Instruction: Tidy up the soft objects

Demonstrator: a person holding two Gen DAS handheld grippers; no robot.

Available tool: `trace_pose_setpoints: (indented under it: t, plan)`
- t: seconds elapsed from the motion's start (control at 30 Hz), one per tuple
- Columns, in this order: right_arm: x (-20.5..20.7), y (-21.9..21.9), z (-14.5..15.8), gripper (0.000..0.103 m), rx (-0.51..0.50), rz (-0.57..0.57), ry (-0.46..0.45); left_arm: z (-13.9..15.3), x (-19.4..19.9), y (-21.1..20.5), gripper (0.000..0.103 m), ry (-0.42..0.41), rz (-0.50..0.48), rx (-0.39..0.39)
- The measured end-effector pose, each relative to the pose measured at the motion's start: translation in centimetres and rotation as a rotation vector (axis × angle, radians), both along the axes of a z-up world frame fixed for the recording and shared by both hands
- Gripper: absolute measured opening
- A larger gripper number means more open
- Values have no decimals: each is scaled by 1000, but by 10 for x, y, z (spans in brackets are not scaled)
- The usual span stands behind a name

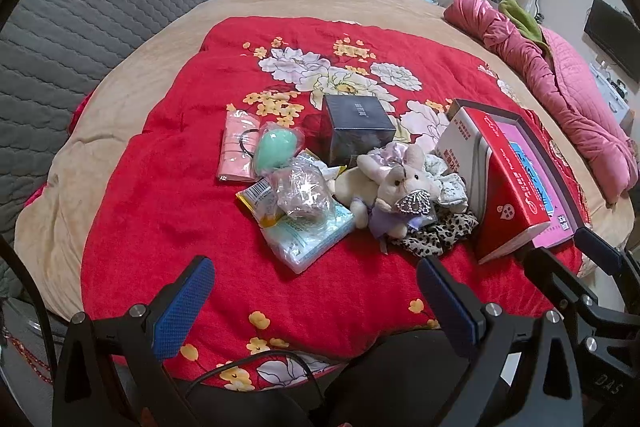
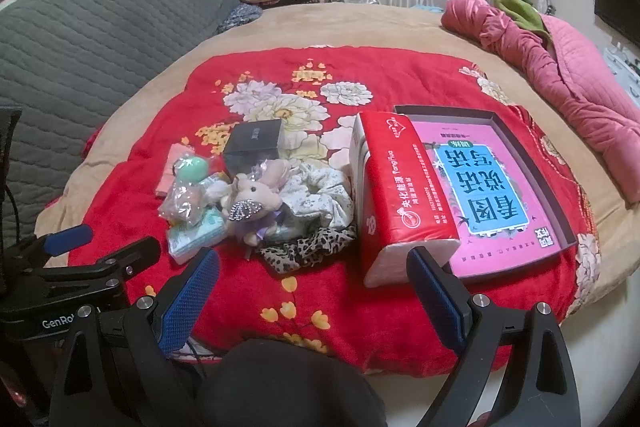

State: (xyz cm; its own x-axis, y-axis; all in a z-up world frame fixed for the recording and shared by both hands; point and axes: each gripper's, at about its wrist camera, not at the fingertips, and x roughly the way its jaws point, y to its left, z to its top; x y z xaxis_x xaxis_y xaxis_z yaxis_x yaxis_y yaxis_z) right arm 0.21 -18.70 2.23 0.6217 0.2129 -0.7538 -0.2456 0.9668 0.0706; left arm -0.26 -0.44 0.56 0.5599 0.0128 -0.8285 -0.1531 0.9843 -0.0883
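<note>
Grippers: both are held low at the near edge of the red quilt [image 1: 168,211]. The left gripper [image 1: 316,301] has its fingers spread wide, and nothing is held. The right gripper [image 2: 314,293] is spread wide too, and nothing is held.
Nearest soft thing: the leopard scrunchie [image 2: 308,247] is seen just ahead of the right gripper, a little to its left. It is also ahead of the left gripper, a little to its right.
Next soft thing: the toy bunny [image 1: 400,187] is laid on top of the pile, touching the leopard scrunchie. Its long side runs across, left to right.
Beside it: the tissue pack [image 1: 308,231] is laid under a clear crinkly bag [image 1: 300,191].
Box: the open box [image 2: 556,187] is placed to the right, with the red tissue brick [image 2: 400,195] leaned on its left edge.
Nearer arm: the right one is judged closer to the box, and about as close to the leopard scrunchie.
Farther back: a dark cube box [image 1: 358,123] and a pink packet [image 1: 236,147] are seen.
</note>
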Motion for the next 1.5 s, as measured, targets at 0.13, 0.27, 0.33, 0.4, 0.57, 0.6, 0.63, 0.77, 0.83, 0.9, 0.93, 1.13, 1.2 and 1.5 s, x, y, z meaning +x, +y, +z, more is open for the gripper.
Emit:
trace_pose_setpoints:
  t: [0.13,0.27,0.33,0.4,0.57,0.6,0.63,0.77,0.83,0.9,0.93,1.13,1.2,1.5]
  plan:
    - [0,0,1,95,-1,-2,-3,0,-1,-1,102,-2,-1,-2]
    - [-1,0,1,95,2,-1,-1,0,-1,-1,102,-1,1,-4]
    - [-1,0,1,95,3,1,-3,0,-1,-1,102,1,2,-12]
    - [-1,0,1,95,0,3,-4,-1,-1,1,102,6,9,-31]
    - [4,7,0,95,-10,16,-7,-7,3,16,102,19,27,-66]
    - [6,9,-1,95,-12,21,-7,-8,4,21,102,21,34,-73]
    - [8,12,-2,95,-14,26,-5,-10,5,27,102,24,44,-82]
    - [21,28,-6,95,-32,66,-4,-18,15,56,102,46,96,-117]
    - [27,37,-9,95,-61,89,-12,-23,24,70,102,63,113,-140]
    - [35,48,-14,95,-75,123,-2,-25,32,80,102,66,119,-143]
    - [37,50,-16,95,-80,127,3,-28,38,84,102,70,120,-139]
    - [56,68,-32,95,-116,156,16,-42,65,86,101,125,76,-196]
    - [62,72,-37,95,-139,164,10,-45,72,74,101,133,39,-203]
    - [77,86,-60,95,-217,212,2,-59,111,49,85,211,-7,-184]
